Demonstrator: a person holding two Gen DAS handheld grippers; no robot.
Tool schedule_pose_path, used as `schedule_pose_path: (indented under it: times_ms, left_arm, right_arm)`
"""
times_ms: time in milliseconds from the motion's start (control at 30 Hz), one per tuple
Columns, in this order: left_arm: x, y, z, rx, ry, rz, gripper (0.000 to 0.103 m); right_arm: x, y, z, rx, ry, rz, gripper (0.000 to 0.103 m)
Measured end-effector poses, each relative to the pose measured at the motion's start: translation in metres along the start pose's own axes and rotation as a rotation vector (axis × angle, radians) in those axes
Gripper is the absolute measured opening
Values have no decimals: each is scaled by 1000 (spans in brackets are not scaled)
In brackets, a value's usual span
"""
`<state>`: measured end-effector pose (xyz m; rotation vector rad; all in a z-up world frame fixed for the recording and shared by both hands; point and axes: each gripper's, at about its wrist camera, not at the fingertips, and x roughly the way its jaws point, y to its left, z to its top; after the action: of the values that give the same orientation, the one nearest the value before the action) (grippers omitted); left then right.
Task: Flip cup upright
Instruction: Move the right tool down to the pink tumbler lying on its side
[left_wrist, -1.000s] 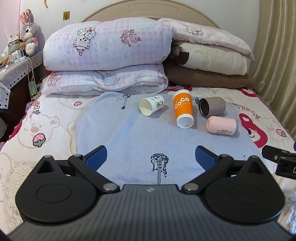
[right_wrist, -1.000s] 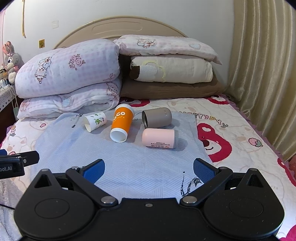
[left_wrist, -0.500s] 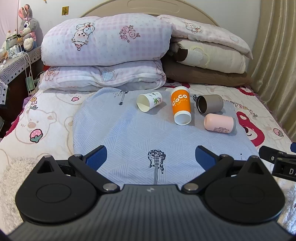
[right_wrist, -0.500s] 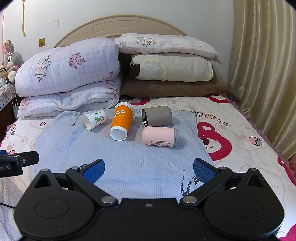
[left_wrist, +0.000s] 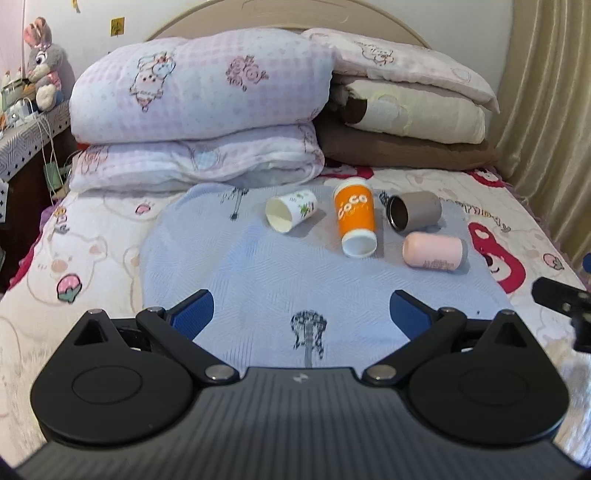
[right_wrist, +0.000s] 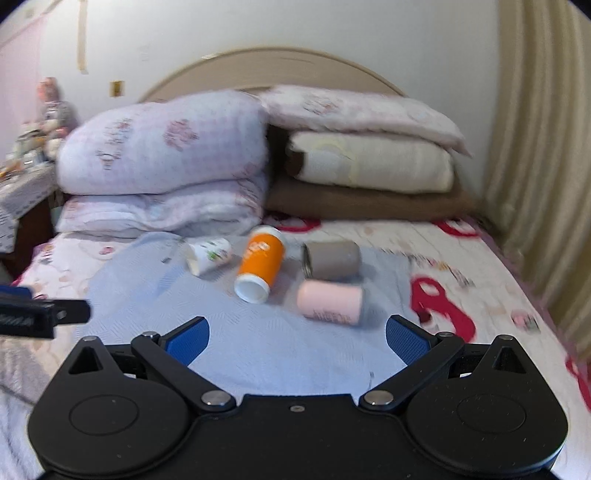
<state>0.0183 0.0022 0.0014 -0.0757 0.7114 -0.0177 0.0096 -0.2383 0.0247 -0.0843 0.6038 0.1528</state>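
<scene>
4 cups (left_wrist: 356, 221) lie toppled mid-frame on the blue blanket (left_wrist: 258, 280) (none upright yet). Left tongs (left_wrist: 301, 310) and right tongs (right_wrist: 297, 338) gape empty, well short of them. Task unstarted.

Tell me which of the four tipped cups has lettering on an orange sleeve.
The orange cup, second from left, reading "coco"; the others are white, grey and pink.

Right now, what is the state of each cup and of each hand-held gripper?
White paper cup: on its side, mouth toward the camera.
Orange cup: on its side.
Grey cup: on its side, mouth to the left.
Pink cup: on its side.
Left hand-held gripper: open, empty.
Right hand-held gripper: open, empty.
</scene>
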Motion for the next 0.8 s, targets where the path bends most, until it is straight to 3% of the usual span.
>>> schedule_pose_path:
  times_ms: [267,400,500,700,800]
  left_arm:
    - [40,-35,50,34,30,-80,103]
    - [74,-49,67,-7,39,-172,103]
    - [102,-62,78,-14,32,-183,103]
    - [171,-82,84,21,117,-220,103]
    - [201,-87,80,20,151,-251,101]
  right_arm:
    - [16,-30,34,-216,-62,142,103]
    - [49,-38,41,-349,-45,190,103]
    - [76,-42,46,-391,-12,248,102]
    - [129,-37,35,-530,23,246,101]
    - [159,-33,29,-544,94,230,95]
